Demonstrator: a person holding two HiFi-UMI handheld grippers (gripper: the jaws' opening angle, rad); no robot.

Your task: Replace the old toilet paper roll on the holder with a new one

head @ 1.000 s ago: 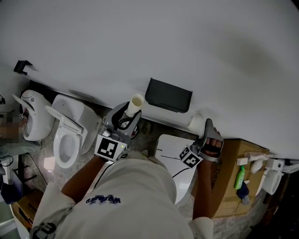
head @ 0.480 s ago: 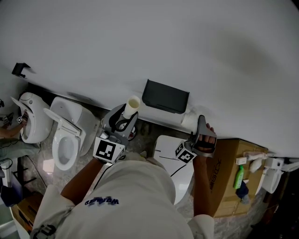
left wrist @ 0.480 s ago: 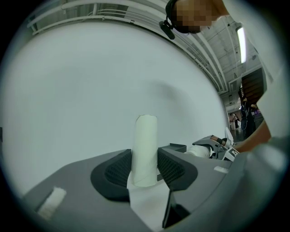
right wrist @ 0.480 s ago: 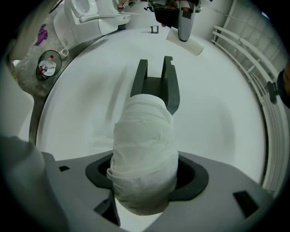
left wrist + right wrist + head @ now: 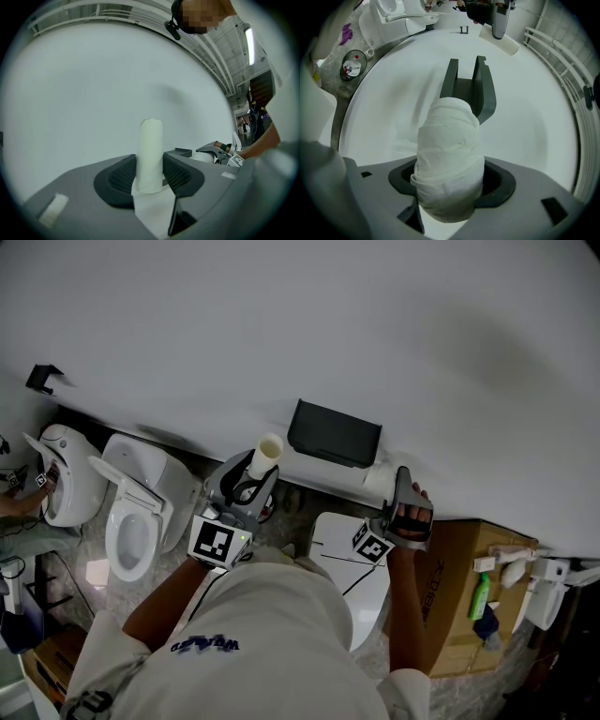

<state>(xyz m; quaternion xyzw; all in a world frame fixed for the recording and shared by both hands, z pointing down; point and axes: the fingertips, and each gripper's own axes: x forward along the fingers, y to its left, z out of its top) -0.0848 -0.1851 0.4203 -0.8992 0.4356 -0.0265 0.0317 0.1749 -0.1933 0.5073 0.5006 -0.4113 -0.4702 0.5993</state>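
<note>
Sliding a bit to the left since a second ago, the right gripper (image 5: 394, 491) is bringing the new roll (image 5: 449, 168) closer to the black holder (image 5: 468, 86) on the white wall (image 5: 281, 324). Its jaws are squeezing the fat roll around its middle. The left gripper (image 5: 150, 174) is staying put. Its jaws are pinching the old roll (image 5: 151, 152), which is only a thin tube, near its bottom end.

The new roll is looking soft and light. It is squashing a little in the jaws, so a gentle hold around the middle is probably working best. A hard squeeze could be bending it out of shape, and a loose sheet could be coming unwound. The old tube is looking very light and easy to crush.

The holder is looking empty, and nothing is blocking its two arms. A white toilet (image 5: 136, 512) is standing down at the left, well apart from both grippers. A cardboard box (image 5: 469, 568) and a green bottle (image 5: 481, 596) are sitting at the right, also out of the way.
</note>
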